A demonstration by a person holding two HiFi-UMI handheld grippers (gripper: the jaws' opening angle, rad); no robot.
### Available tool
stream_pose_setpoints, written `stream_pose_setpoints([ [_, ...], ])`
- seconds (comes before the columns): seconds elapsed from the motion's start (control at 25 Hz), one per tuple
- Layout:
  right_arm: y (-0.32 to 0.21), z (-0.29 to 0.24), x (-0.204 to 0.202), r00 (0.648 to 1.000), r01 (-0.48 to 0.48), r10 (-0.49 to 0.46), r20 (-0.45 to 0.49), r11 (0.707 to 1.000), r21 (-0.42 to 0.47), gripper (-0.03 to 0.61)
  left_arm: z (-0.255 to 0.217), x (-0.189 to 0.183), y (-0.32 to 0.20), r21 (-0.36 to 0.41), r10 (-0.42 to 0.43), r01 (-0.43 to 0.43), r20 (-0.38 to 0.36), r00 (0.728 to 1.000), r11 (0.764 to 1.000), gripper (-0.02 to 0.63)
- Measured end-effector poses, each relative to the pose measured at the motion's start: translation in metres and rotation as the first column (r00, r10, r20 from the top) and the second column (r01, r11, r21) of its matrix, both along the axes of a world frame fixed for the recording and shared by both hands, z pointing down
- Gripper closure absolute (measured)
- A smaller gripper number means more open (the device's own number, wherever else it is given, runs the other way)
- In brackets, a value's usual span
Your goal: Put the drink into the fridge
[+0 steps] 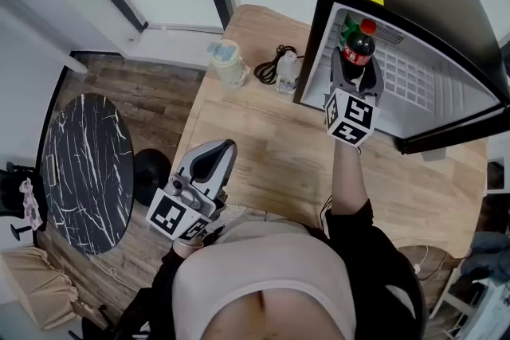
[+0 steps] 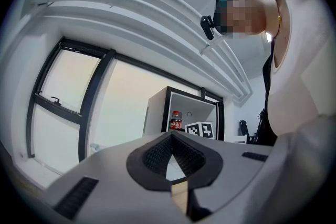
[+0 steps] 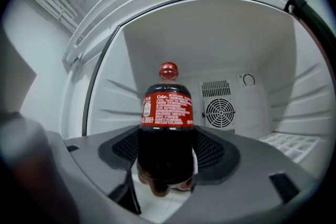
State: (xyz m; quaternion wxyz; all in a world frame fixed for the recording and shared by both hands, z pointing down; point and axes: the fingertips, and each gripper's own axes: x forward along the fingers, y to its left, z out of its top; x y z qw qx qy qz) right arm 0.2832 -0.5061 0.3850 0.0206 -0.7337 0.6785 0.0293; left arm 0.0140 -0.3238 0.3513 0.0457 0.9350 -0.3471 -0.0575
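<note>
In the head view, two hand-held grippers are seen over one wooden counter. One cola bottle, with a red cap and dark drink, is held upright just inside the one open fridge by the right hand-held gripper. In the left gripper view, the left hand-held gripper is clenched on nothing. In the right gripper view, the bottle is gripped tight, and "Coke" can be read on its red label.
</note>
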Motion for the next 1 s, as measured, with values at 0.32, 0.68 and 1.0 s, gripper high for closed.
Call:
stream_pose_setpoints([
  [0.32,-0.008,-0.006,0.004,0.999,-0.049,0.049,-0.007,0.998,0.032,0.261,0.004,0.002,0.002,-0.007,0.004,-0.004,0.005,1.0,1.0,0.607],
  [0.68,-0.012,-0.001,0.0,0.994,-0.08,0.079,-0.074,0.997,-0.007,0.261,0.006,0.004,0.002,-0.01,0.011,-0.011,0.001,1.0,1.0,0.607],
  [1.0,-0.009,0.004,0.003,0.997,-0.078,0.078,-0.004,0.997,-0.001,0.261,0.004,-0.003,0.001,-0.008,-0.004,0.004,-0.005,1.0,1.0,0.607],
])
